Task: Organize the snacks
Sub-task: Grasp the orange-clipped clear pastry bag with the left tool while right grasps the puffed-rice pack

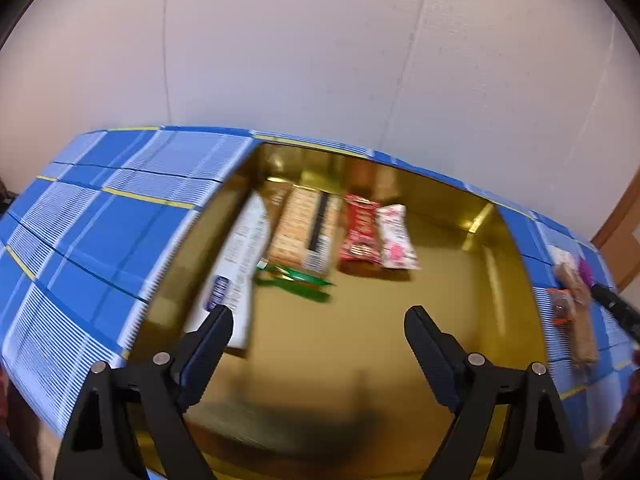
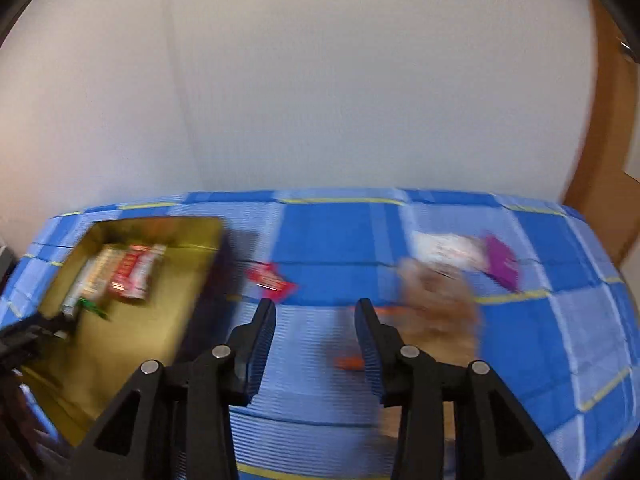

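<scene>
While the left gripper (image 1: pixel 318 320) hangs over the shiny gold metal tray (image 1: pixel 496 264) with its tongs wide apart and empty, its camera shows the snacks lined up at the tray's far left: a long white packet (image 1: pixel 240 268), a tan cracker pack (image 1: pixel 302 232), a red wrapper (image 1: pixel 360 234), a pink-and-white wrapper (image 1: pixel 396 238) and a green wrapper (image 1: pixel 296 280) just nearer. Only the right wrist view takes in the loose snacks on the blue checked tablecloth (image 2: pixel 340 232) right of the tray (image 2: pixel 120 344): a small red packet (image 2: pixel 272 278), a blurred brown bar (image 2: pixel 440 300), a white packet (image 2: pixel 448 250) and a purple one (image 2: pixel 502 264). Above the cloth, the right gripper (image 2: pixel 316 308) has its tongs apart, gripping nothing.
</scene>
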The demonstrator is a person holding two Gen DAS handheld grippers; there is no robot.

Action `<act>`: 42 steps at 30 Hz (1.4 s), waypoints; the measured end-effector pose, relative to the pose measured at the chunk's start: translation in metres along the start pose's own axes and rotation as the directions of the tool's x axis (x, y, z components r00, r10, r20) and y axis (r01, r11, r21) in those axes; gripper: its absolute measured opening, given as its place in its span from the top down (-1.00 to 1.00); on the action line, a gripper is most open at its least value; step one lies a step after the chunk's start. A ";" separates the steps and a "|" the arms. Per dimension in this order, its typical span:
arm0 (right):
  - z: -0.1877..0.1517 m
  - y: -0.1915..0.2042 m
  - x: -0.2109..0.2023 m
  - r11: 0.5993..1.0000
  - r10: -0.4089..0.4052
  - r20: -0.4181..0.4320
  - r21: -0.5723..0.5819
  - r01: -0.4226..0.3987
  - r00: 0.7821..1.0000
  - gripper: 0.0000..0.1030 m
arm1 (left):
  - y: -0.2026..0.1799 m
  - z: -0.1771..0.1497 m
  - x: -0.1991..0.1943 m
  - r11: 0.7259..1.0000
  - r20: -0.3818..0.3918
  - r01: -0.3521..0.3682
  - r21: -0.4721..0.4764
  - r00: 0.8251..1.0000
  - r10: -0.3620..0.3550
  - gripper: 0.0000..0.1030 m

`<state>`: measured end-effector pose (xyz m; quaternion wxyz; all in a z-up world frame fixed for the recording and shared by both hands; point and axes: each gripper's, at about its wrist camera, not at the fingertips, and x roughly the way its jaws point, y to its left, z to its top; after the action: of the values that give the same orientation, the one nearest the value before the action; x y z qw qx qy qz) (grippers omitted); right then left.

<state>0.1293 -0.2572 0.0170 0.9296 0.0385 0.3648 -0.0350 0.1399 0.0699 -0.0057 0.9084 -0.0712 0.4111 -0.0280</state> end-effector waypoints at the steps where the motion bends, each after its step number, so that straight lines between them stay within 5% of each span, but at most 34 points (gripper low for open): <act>1: -0.005 -0.013 -0.001 1.000 -0.014 0.002 0.017 0.014 1.000 0.18 | -0.005 -0.001 -0.003 1.000 -0.005 -0.001 0.000 1.000 0.001 -0.71; 8: -0.022 -0.090 -0.013 0.969 -0.041 0.028 0.243 0.033 0.999 0.15 | -0.046 -0.001 -0.020 0.999 -0.025 -0.018 0.036 1.000 0.019 -0.73; 10: -0.025 -0.106 -0.015 0.948 -0.018 0.031 0.318 0.008 0.999 -0.15 | -0.059 0.000 -0.024 0.999 -0.020 -0.002 0.050 1.000 0.003 -0.76; 14: -0.036 -0.123 0.002 0.914 0.032 -0.050 0.407 -0.009 0.998 -0.30 | -0.090 -0.003 -0.033 0.994 -0.003 0.021 0.105 1.000 -0.021 -0.82; 17: -0.044 -0.118 0.008 0.929 0.043 -0.102 0.369 -0.003 0.994 -0.43 | -0.109 -0.008 -0.036 0.991 -0.018 0.041 0.131 0.999 -0.039 -0.83; 21: -0.053 -0.101 0.007 0.975 -0.003 -0.060 0.221 0.016 0.998 -0.45 | -0.137 -0.014 -0.035 0.981 -0.039 0.059 0.183 0.998 -0.053 -0.83; 28: -0.054 -0.082 0.018 0.990 -0.003 -0.015 0.142 0.005 1.000 -0.56 | -0.174 -0.012 -0.021 0.976 -0.065 0.076 0.206 0.996 -0.064 -0.83; 34: -0.054 -0.069 0.034 0.999 -0.035 -0.062 0.034 0.037 0.997 -0.55 | -0.210 -0.006 -0.006 0.966 -0.084 0.082 0.245 0.994 -0.063 -0.83; 42: -0.074 -0.110 0.005 0.992 -0.078 -0.062 0.090 0.083 0.995 -0.52 | -0.262 -0.008 0.024 0.948 -0.145 0.118 0.295 0.986 -0.078 -0.83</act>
<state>0.0727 -0.3600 -0.0454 0.9137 0.0679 0.3908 -0.0884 0.1514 -0.1921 0.0112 0.8770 0.0503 0.4568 -0.1404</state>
